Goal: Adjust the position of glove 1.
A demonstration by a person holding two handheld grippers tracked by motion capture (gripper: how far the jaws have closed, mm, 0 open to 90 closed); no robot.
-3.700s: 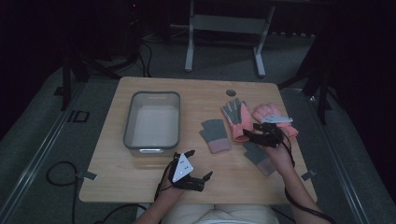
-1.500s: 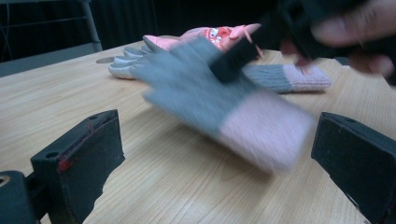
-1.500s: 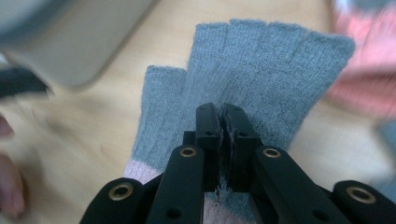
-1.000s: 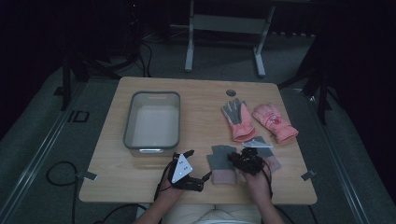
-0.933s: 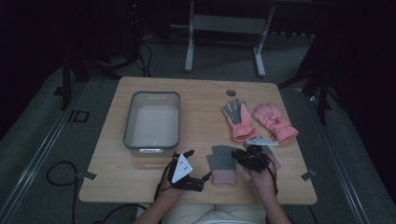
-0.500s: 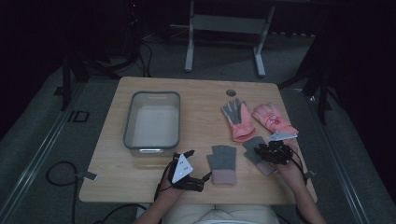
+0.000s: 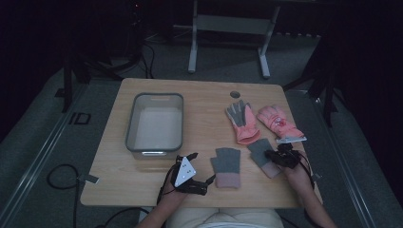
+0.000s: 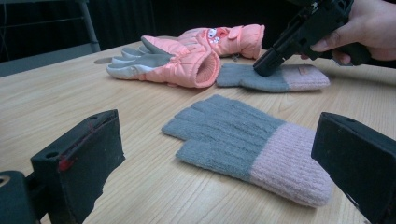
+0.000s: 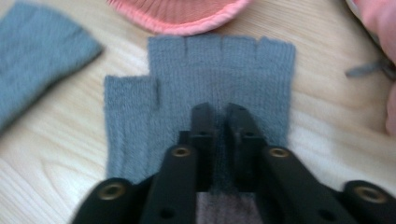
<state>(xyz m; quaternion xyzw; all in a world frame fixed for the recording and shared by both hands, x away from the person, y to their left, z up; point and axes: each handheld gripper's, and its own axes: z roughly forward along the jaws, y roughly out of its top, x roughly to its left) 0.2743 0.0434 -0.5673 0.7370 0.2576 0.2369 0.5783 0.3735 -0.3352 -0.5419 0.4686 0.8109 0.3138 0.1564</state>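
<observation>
Two grey fingerless gloves with pink cuffs lie flat near the table's front edge. My right gripper point(image 7: 273, 154) point(image 9: 220, 114) points down onto the right-hand grey glove point(image 7: 259, 151) point(image 9: 187, 65). Its jaws have just been closing and now pinch the knit at the palm. The other grey glove point(image 7: 225, 166) point(image 8: 233, 140) lies in front of my left gripper point(image 7: 202, 167) point(image 8: 219, 144), which rests on the table with its jaws wide open and nothing between them. In the left gripper view the right gripper point(image 8: 264, 67) presses on the far grey glove point(image 8: 289, 79).
Two pink padded gloves point(image 7: 242, 122) point(image 7: 278, 121) lie behind the grey ones; the cuff of one point(image 9: 187, 14) is just beyond the pinched glove. A grey plastic bin point(image 7: 130, 128) stands at the table's left. A round hole point(image 7: 235, 94) sits near the far edge.
My right gripper has moved right, from the front-centre grey glove onto the right-hand one. The left gripper has stayed in place.
</observation>
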